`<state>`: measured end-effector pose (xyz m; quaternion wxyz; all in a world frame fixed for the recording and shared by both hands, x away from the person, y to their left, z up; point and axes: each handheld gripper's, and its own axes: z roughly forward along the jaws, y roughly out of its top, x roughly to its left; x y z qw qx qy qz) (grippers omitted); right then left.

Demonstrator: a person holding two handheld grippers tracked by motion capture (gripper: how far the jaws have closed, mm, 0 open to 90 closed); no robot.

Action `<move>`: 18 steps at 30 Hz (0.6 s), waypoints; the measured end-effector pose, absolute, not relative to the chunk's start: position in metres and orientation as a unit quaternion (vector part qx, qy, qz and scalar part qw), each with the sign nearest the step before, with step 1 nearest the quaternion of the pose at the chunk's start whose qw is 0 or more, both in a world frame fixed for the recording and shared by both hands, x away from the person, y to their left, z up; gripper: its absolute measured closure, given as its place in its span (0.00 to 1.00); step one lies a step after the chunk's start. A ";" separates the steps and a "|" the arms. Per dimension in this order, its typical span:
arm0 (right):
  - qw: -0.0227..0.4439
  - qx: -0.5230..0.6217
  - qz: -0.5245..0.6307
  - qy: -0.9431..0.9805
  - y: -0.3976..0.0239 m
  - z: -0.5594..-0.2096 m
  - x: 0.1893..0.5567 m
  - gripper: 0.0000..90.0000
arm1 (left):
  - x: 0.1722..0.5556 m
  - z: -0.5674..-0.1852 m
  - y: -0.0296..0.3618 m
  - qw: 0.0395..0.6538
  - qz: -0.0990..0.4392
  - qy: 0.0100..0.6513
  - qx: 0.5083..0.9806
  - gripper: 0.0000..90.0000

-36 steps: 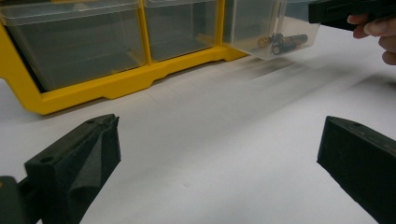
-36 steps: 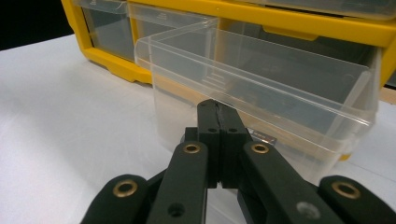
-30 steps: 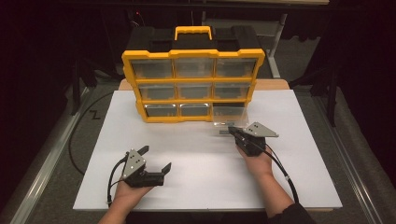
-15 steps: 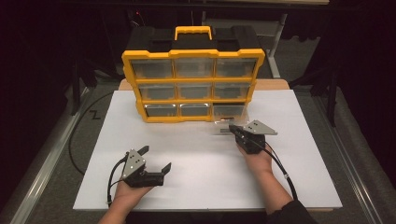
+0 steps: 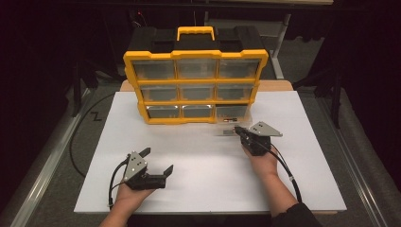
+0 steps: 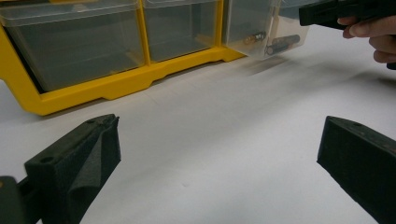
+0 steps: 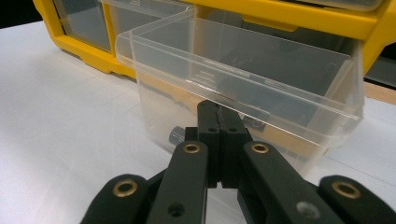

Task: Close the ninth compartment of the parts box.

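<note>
Item: clear plastic drawer (image 7: pixel 243 88), bottom-right of yellow-framed organiser cabinet (image 5: pixel 195 85), partly drawn out; right gripper (image 7: pixel 219 122) jaws pinched shut on its front lip, presumably for pulling. Left gripper (image 5: pixel 158 163) jaws wide apart, empty, resting on white counter (image 5: pixel 208 175), seemingly in reserve

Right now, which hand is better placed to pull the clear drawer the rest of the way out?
Right. Its claw is shut on the front of the bottom-right clear drawer, already partly out of the yellow organizer. The left claw sits open on the white board, well short of the organizer.
</note>
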<state>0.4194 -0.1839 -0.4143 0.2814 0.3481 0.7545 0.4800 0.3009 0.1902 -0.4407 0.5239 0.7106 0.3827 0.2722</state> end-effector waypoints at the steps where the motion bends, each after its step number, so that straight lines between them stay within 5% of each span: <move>1: 0.282 0.348 0.480 0.755 -0.185 -0.414 0.420 1.00 | 0.301 -0.441 0.190 0.523 0.272 0.382 0.711 0.00; 18: 0.295 0.360 0.466 0.752 -0.181 -0.412 0.439 1.00 | 0.301 -0.441 0.190 0.525 0.271 0.382 0.711 0.00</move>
